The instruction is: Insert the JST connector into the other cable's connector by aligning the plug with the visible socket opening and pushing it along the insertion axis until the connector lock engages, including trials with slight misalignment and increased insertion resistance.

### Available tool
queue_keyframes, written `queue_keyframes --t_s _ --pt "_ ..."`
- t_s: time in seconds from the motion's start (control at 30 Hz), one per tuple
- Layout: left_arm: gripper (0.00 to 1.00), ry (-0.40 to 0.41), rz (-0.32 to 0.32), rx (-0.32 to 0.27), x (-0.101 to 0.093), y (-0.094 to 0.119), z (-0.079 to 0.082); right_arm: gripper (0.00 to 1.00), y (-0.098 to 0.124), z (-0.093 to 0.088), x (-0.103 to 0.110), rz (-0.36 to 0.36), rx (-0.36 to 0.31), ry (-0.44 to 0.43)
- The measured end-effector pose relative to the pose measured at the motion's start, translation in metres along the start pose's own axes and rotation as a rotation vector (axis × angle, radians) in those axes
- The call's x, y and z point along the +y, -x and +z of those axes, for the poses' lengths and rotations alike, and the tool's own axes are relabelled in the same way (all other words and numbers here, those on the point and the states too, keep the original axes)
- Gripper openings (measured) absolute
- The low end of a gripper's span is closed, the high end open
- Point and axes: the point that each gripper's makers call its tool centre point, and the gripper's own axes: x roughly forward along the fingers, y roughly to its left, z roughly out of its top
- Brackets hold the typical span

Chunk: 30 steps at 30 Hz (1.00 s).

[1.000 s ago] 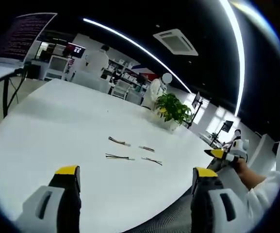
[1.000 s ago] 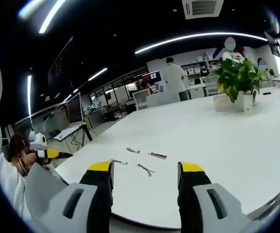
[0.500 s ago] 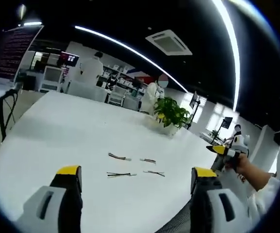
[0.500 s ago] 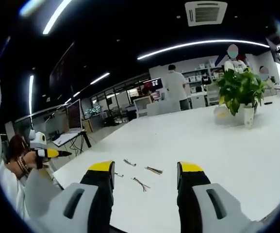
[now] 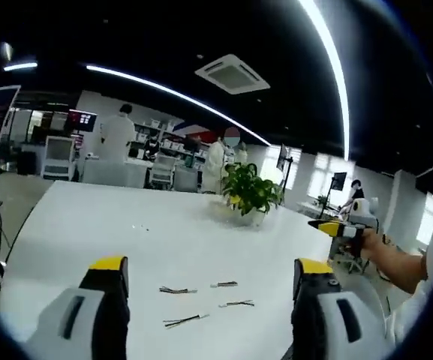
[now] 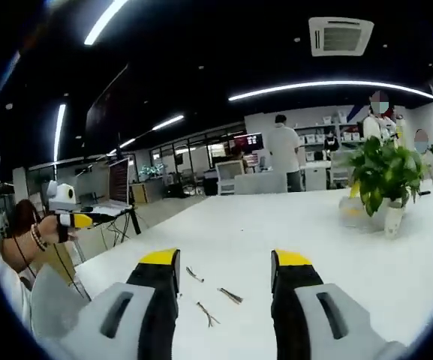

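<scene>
Left gripper view: the left gripper (image 5: pixel 208 274), jaws spread and empty, frames the four short cables (image 5: pixel 201 300) lying roughly crosswise on the white table (image 5: pixel 88 225) just beyond its tips. Right gripper view: the right gripper (image 6: pixel 222 262), also spread and empty, has cables (image 6: pixel 212 300) between and slightly below its jaws, about equally near; the potted plant (image 6: pixel 385 187) sits far behind.

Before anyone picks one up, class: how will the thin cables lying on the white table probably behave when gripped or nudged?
The cables look thin and slightly kinked, so they will probably flop rather than stay stiff. They seem very light, so a nudge may slide them across the smooth white table. Lying flat, they should not roll.
</scene>
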Motion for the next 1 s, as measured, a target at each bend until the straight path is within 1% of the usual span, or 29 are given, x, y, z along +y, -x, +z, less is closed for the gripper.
queue_keyframes --t_s 0.1,0.13,0.23,0.27,0.33,0.4,0.47,0.5,0.53,0.63,0.7,0.77,0.9,1.0 --pt "0.86 -0.04 -0.026 -0.008 -0.002 -0.013 0.016 0.47 -0.008 0.015 -0.003 0.012 -0.029 0.01" --pt "0.84 -0.06 -0.036 -0.012 -0.003 -0.018 0.023 0.47 -0.012 0.023 -0.005 0.019 -0.045 0.017" --pt "0.85 -0.07 -0.059 -0.031 -0.003 -0.032 0.037 0.47 -0.021 0.043 -0.009 0.024 -0.083 0.037" --pt "0.86 -0.054 -0.084 -0.069 -0.006 -0.037 0.047 0.46 -0.025 0.049 -0.011 0.027 -0.09 0.041" --pt "0.86 -0.028 -0.124 -0.118 -0.011 -0.044 0.06 0.44 -0.031 0.058 -0.012 0.041 -0.097 0.047" --pt "0.87 -0.023 -0.137 -0.14 -0.01 -0.05 0.068 0.41 -0.037 0.068 -0.012 0.061 -0.128 0.059" --pt "0.87 -0.041 -0.151 -0.149 -0.011 -0.057 0.071 0.38 -0.043 0.075 -0.013 0.075 -0.146 0.061" --pt "0.87 -0.092 -0.173 -0.163 -0.014 -0.061 0.073 0.37 -0.047 0.079 -0.014 0.081 -0.153 0.06" --pt "0.86 -0.121 -0.176 -0.163 -0.014 -0.064 0.073 0.37 -0.051 0.081 -0.014 0.084 -0.157 0.06" --pt "0.86 -0.168 -0.182 -0.143 -0.012 -0.075 0.069 0.38 -0.065 0.086 -0.02 0.076 -0.179 0.05" --pt "0.86 -0.198 -0.23 -0.124 -0.013 -0.084 0.064 0.38 -0.073 0.086 -0.022 0.075 -0.189 0.034" --pt "0.86 -0.182 -0.264 -0.09 -0.011 -0.092 0.057 0.37 -0.083 0.083 -0.022 0.09 -0.194 0.016" --pt "0.85 -0.175 -0.304 -0.086 -0.006 -0.107 0.053 0.37 -0.101 0.074 -0.023 0.102 -0.175 0.014" --pt "0.84 -0.166 -0.308 -0.063 0.0 -0.118 0.043 0.38 -0.118 0.062 -0.029 0.113 -0.15 0.009"
